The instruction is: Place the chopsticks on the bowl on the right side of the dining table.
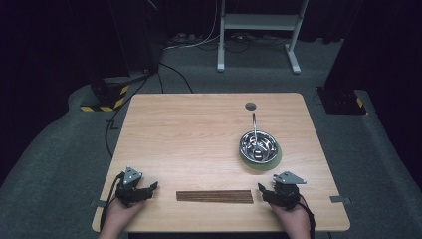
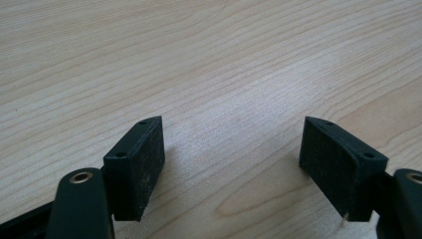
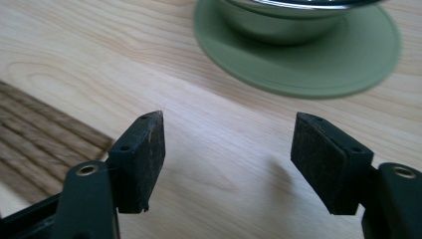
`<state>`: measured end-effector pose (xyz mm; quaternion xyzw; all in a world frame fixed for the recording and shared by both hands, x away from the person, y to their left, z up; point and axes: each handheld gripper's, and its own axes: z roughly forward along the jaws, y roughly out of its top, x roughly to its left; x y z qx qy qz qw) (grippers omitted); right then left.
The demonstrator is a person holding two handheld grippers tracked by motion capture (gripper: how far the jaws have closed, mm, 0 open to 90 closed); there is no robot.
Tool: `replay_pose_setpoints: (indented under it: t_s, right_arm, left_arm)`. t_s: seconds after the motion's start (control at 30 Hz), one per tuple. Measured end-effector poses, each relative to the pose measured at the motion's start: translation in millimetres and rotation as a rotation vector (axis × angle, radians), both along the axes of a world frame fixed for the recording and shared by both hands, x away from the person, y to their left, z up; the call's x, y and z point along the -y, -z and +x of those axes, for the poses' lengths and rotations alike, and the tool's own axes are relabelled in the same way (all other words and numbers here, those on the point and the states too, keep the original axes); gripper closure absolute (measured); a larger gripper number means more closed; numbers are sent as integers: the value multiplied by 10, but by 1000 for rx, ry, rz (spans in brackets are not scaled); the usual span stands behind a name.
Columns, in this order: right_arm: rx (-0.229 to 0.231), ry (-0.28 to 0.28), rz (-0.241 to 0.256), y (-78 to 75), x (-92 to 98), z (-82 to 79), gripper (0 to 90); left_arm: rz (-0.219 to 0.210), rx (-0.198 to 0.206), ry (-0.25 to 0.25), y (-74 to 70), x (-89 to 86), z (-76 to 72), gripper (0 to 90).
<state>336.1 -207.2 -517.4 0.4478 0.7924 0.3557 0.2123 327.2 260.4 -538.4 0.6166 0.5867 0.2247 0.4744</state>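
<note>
Pale wooden table [image 1: 199, 144] on grey carpet, dark surround: a steel bowl [image 1: 258, 144] with a ladle-like utensil [image 1: 254, 127] leaning in it stands on a green saucer [image 1: 273, 160] right of centre, and a dark slatted wooden mat [image 1: 214, 196] lies at the near edge between the hands. Left gripper [image 2: 231, 149] and right gripper [image 3: 226, 149] both rest spread on the table, holding nothing. Bowl likely light, stiff and slippery, best pinched at the rim; contents unclear from here.
</note>
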Motion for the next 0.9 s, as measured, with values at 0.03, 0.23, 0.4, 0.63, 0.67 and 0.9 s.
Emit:
replay_pose_setpoints:
  t_s: [0.03,0.23,0.4,0.63,0.67,0.9]
  right_arm:
    - [4,-12,-2,-7,-31,-10,320]
    - [6,-62,4,-62,-215,-67,344]
    - [15,-102,7,-76,-352,-88,371]
    - [32,-132,14,-89,-517,-68,385]
    - [28,-135,16,-90,-541,-62,390]
    - [22,-170,26,-184,-799,54,379]
  left_arm:
    - [0,0,0,0,1,0,257]
    - [-6,5,-3,2,6,1,258]
    - [-1,3,-1,2,3,0,258]
    - [0,4,-1,2,3,-1,258]
    - [-2,4,-1,2,4,0,258]
    - [-6,5,-5,2,7,0,258]
